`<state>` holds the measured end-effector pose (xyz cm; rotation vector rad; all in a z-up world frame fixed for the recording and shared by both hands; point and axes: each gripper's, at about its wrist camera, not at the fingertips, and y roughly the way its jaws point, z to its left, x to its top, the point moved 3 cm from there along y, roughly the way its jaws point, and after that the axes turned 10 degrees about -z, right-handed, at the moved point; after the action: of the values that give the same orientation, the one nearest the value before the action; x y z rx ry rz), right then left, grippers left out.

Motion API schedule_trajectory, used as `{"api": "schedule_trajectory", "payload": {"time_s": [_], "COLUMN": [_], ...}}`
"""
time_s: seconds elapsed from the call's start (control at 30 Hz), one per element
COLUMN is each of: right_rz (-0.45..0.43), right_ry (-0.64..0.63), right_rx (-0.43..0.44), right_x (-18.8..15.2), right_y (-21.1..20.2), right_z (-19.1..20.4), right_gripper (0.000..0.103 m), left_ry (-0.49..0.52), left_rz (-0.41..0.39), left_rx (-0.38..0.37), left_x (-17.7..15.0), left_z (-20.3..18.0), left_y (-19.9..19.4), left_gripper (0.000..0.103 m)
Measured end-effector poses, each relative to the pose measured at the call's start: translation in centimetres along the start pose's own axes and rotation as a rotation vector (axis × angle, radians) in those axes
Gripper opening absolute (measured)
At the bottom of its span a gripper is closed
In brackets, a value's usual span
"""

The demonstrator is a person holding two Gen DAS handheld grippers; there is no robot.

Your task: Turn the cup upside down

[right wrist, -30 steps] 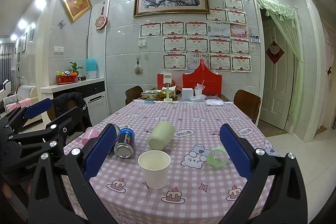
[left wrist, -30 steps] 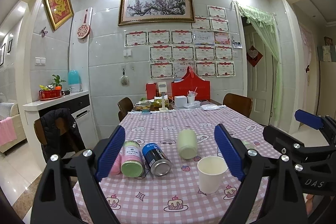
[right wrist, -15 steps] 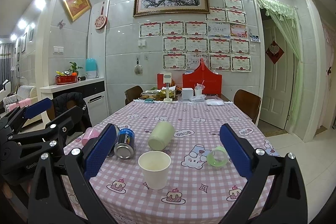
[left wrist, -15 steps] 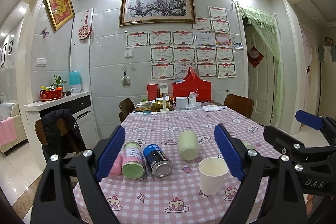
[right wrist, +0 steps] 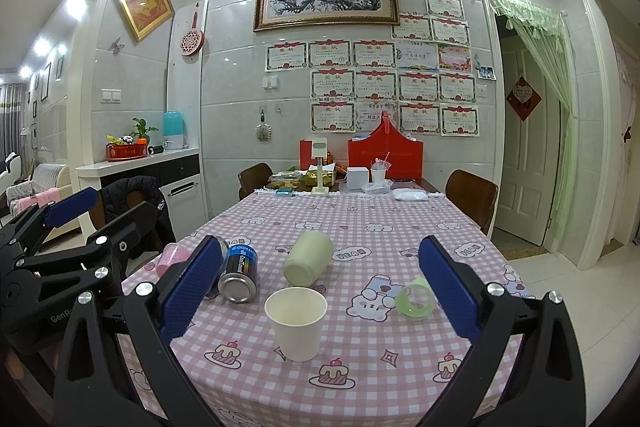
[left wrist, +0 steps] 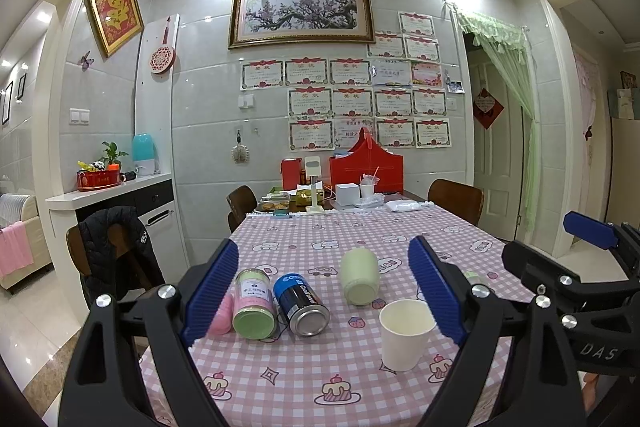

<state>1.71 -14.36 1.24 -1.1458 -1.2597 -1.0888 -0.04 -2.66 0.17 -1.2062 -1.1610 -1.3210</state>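
- Paper cup (right wrist: 296, 321) stands upright, mouth up, on the pink checked tablecloth (right wrist: 380, 227) near the front edge. Looks empty, white, no print that I can see.
- Its long axis is vertical, so a side grip across the wall followed by a half-turn roll is what the flip calls for, in my judgement.
- From my right gripper (right wrist: 320, 291) the cup sits dead ahead, between the two blue pads and slightly below them. Jaws are wide open, holding nothing and not touching the cup.
- From my left gripper (left wrist: 324, 291) the cup (left wrist: 405, 333) is off to the right, close to the right-hand pad. This one is also wide open and empty.
- The right gripper is the better lined up of the two, so I'd take it with that one.
- Just behind the cup: a pale green cylinder (right wrist: 309, 259) on its side, base toward me.
- Left of that: a blue can (right wrist: 239, 273) lying down, label reads partly "CocoTown", though I'm not sure of it.
- Further left: a jar with a green lid (left wrist: 255, 303) on its side, with a white Chinese label too small to read, and a pink cup (right wrist: 173, 259) beside it.
- Right of the cup: a small clear green cup (right wrist: 416, 297) on its side.
- The gripper bodies show "DAS" and "GenR", both cut off.
- Risk: thin paper wall, easy to crush.
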Motion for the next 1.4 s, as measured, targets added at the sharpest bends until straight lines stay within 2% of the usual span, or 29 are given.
{"api": "schedule_trajectory", "payload": {"time_s": [1.4], "right_rz": [0.014], "right_ry": [0.008], "right_rx": [0.002], "right_x": [-0.62], "right_y": [0.33], "right_z": [0.24], "right_gripper": [0.095], "left_ry": [0.005], "left_rz": [0.001], "left_rx": [0.020], "left_x": [-0.73], "left_z": [0.42], "left_y": [0.18], "left_gripper": [0.085]}}
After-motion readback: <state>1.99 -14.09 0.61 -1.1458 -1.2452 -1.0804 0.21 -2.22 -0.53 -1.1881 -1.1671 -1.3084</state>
